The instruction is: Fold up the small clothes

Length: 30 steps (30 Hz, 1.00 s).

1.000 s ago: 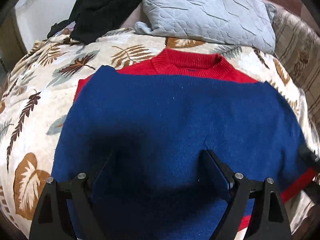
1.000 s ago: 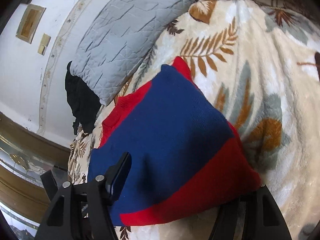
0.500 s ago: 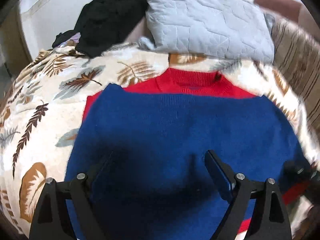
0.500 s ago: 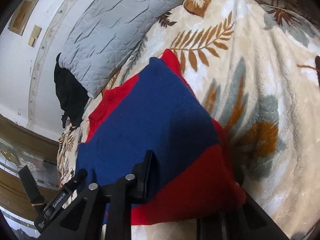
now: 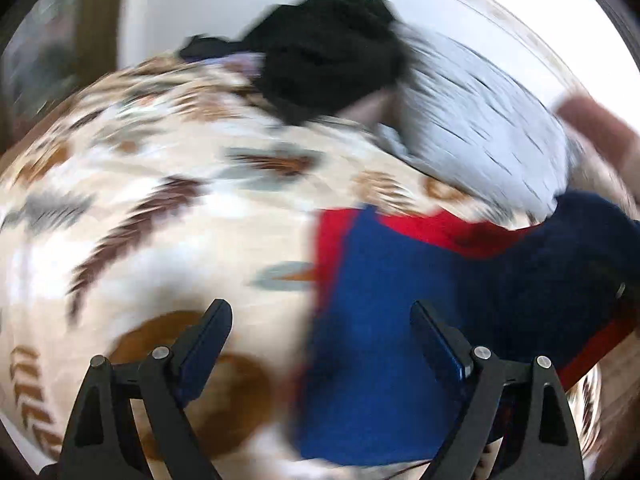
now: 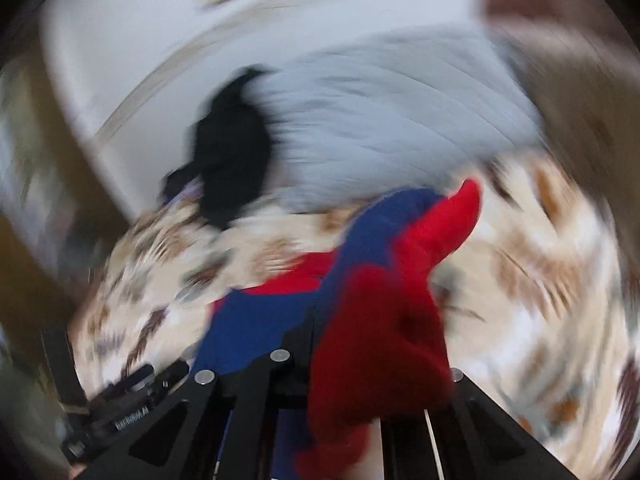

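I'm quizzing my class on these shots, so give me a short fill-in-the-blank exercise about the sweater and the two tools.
1. The right tool is shut on the red and ____ sweater.
2. The left tool is ____, holding nothing.
3. The sweater lies on a ____-patterned blanket.
4. The garment beside the grey pillow is ____.

Missing words: blue; open; leaf; black

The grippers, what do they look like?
Both are black. The left gripper has two wedge-shaped fingers with dark blue pads and round silver bolts. The right gripper has the same black frame and bolts, plus small blurry white lettering.
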Each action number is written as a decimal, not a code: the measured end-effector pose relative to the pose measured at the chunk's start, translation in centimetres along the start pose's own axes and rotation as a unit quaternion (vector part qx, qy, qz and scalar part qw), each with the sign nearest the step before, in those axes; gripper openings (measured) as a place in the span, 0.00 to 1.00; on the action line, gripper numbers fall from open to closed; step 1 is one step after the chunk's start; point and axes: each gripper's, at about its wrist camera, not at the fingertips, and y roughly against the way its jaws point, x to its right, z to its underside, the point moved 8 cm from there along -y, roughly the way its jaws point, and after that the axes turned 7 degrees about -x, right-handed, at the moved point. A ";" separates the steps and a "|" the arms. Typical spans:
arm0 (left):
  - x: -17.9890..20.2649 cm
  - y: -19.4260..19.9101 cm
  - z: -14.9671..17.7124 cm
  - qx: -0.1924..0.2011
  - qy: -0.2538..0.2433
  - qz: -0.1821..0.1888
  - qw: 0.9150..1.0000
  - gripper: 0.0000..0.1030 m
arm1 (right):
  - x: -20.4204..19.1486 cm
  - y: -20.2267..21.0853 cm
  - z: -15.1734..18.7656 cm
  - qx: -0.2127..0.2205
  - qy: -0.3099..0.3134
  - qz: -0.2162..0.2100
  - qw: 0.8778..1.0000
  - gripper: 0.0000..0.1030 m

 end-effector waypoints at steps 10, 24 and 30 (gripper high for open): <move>-4.8 -0.2 0.9 -0.034 0.070 0.068 0.995 0.88 | -9.6 -10.8 8.6 -0.130 0.108 -0.020 0.985 0.10; 7.4 -7.9 -2.3 -0.201 0.029 0.181 0.962 0.82 | -8.8 -9.7 9.2 -0.104 0.082 -0.061 0.989 0.10; 8.6 -7.4 -3.1 -0.178 -0.006 0.194 0.965 0.16 | -8.9 -9.1 9.9 -0.094 0.095 -0.064 0.989 0.10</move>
